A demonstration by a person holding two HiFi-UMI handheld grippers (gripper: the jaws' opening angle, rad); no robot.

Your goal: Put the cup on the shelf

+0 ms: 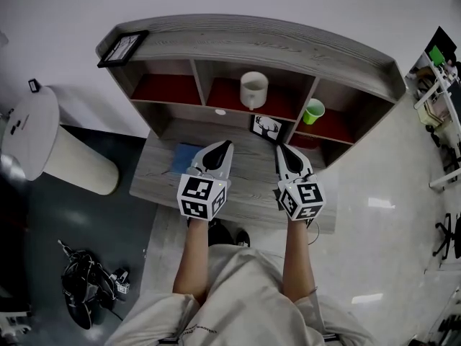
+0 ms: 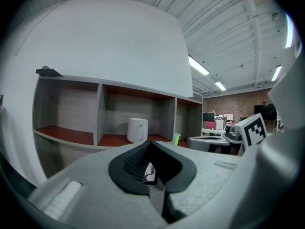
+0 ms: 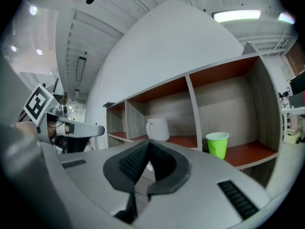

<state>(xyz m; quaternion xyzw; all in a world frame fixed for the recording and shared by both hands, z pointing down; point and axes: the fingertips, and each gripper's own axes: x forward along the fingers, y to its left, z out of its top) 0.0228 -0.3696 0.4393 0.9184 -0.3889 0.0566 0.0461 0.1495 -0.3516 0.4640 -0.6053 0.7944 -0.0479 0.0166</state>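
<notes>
The left gripper [image 1: 225,144] and the right gripper [image 1: 281,148] are side by side above the desk [image 1: 248,189], both closed and holding nothing, and behind them the green cup [image 1: 313,111] stands in the right compartment of the shelf [image 1: 252,45], the white mug [image 1: 253,89] in the middle one.

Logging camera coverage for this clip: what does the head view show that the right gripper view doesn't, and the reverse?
Only the head view: the blue pad lying on the desk. Only the right gripper view: the ceiling light. Both: the white mug in the middle compartment of the shelf, and the green cup in its right one.
</notes>
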